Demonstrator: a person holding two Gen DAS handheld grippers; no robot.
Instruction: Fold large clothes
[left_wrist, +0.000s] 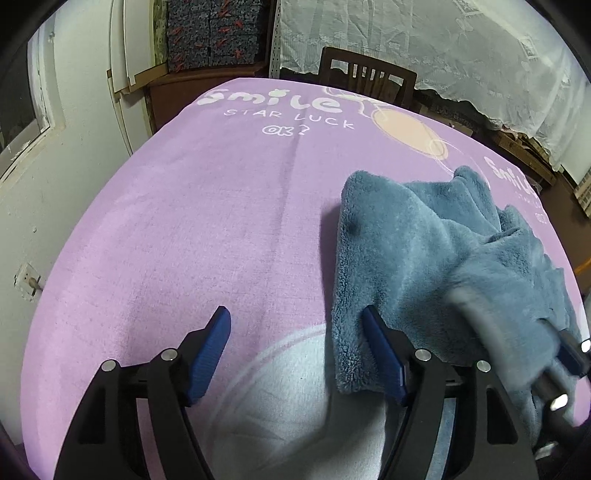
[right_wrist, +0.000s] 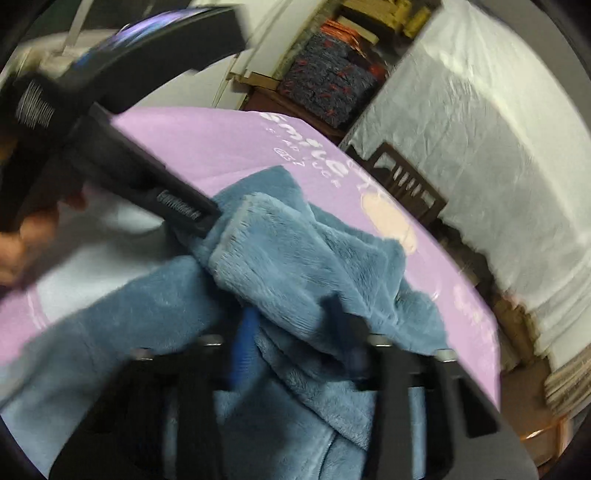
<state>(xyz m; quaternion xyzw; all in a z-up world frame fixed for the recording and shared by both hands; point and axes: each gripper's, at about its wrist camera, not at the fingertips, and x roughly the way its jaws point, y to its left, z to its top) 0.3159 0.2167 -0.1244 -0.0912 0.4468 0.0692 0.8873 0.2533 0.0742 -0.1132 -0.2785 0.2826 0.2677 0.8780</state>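
A fluffy blue-grey garment (left_wrist: 436, 251) lies bunched on the right part of a purple printed blanket (left_wrist: 221, 206) that covers the table. My left gripper (left_wrist: 295, 325) is open, its right finger touching the garment's left edge, nothing between the pads. In the right wrist view the garment (right_wrist: 295, 266) fills the middle, folded over itself. My right gripper (right_wrist: 291, 332) is blurred and the cloth lies over and between its fingers; I cannot tell if it is clamped. The left gripper's black body (right_wrist: 140, 173) shows at the garment's upper left edge. The right gripper shows blurred at the lower right of the left wrist view (left_wrist: 546, 350).
A dark wooden chair (left_wrist: 365, 79) stands behind the table's far edge. White lace cloth (left_wrist: 461, 55) hangs at the back right. A stack of dark patterned fabric (left_wrist: 214, 33) sits on a brown cabinet at the back left. A white wall (left_wrist: 66, 155) is at left.
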